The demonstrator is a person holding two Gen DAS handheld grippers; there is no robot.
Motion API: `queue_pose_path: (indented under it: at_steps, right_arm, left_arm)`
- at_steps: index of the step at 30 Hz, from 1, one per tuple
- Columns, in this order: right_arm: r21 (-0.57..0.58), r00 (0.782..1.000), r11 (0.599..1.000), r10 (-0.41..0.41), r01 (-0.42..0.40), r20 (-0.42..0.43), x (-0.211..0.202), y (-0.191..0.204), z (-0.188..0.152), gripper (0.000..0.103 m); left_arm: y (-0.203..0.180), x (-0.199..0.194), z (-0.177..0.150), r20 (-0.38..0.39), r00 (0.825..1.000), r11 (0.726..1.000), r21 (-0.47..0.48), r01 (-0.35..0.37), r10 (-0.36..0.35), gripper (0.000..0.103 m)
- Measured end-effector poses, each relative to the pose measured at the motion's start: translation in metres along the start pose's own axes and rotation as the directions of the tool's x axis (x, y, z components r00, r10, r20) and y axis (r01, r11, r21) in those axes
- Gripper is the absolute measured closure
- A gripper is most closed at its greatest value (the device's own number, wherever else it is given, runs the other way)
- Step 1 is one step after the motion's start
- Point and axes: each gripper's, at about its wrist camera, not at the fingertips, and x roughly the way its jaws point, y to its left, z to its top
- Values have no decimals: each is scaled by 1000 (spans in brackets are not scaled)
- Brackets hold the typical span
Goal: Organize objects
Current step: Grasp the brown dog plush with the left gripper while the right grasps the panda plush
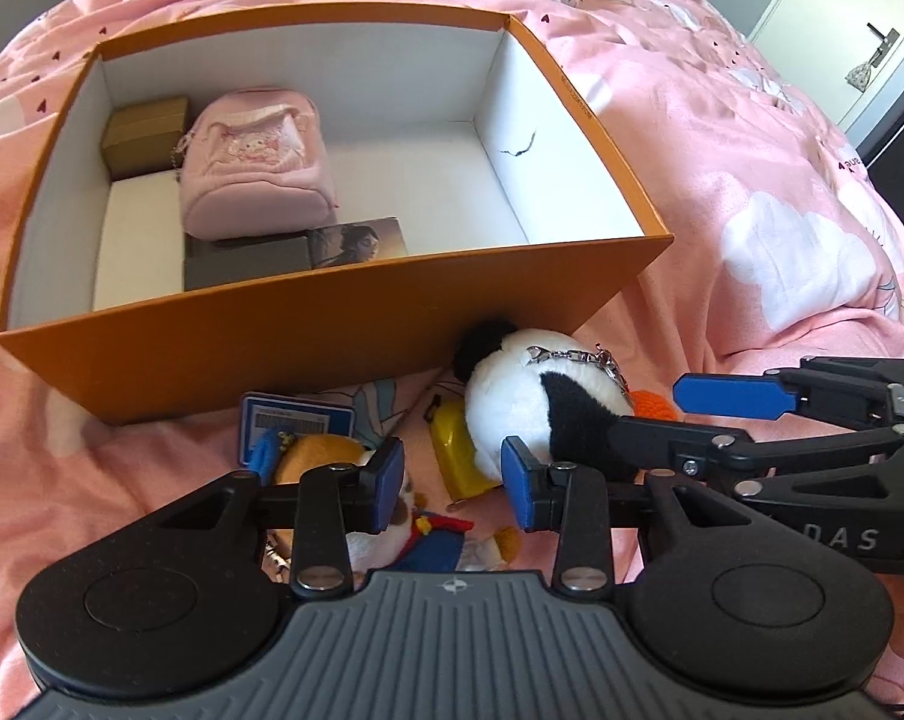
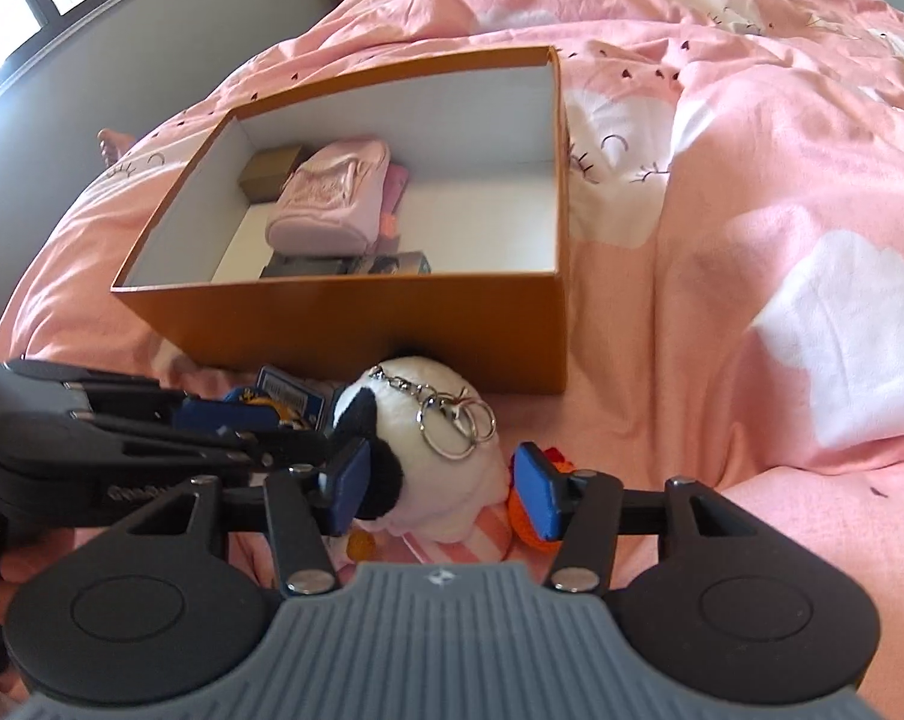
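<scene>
Left wrist view: the left hand-held gripper [image 1: 452, 477] hovers with its pads apart over a small toy pile on the pink bed [image 1: 752, 192], a yellow toy [image 1: 455, 450] showing in the gap, untouched. Right wrist view: the right hand-held gripper [image 2: 446, 489] straddles the black-and-white plush [image 2: 446, 468]; whether its pads press it I cannot tell. Both lie just before the orange box [image 1: 308, 324], which holds a pink pouch [image 1: 254, 171].
</scene>
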Motion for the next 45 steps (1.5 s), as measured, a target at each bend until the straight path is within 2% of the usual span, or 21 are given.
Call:
queue_pose_path:
  at_steps: [4, 7, 12, 18, 26, 31, 35, 45]
  right_arm:
    - [-54, 1000, 998, 18, -19, -17, 7, 10, -2, 42]
    - [-137, 1000, 991, 11, -13, -19, 7, 21, -4, 42]
    - [-238, 999, 971, -12, 3, -34, 8, 36, -11, 39]
    - [-308, 997, 951, -3, -20, -75, 16, 47, -23, 38]
    - [-361, 993, 932, -19, -23, -114, 25, 55, -33, 33]
    - [-377, 997, 926, -46, 18, -66, 34, 56, -30, 31]
    - [-421, 990, 899, -139, 121, -11, 47, 58, -26, 36]
    - [-381, 991, 915, -127, 131, 37, 62, 50, -10, 34]
  left_arm:
    - [11, -9, -7, -5, 999, 998, -45, -51, 51, 59]
    - [24, -9, -17, -44, 996, 989, -125, -82, 77, 59]
    - [43, 1, -31, -114, 992, 965, -252, -78, 51, 59]
    - [56, 9, -32, -111, 994, 940, -337, -47, 10, 55]
    - [57, 22, -30, -118, 993, 933, -359, -37, -6, 53]
    - [58, 25, -28, -119, 993, 931, -364, -33, -11, 53]
    - [61, 26, -28, -119, 993, 925, -379, -33, -13, 52]
    - [67, 34, -29, -115, 992, 907, -422, -8, -45, 48]
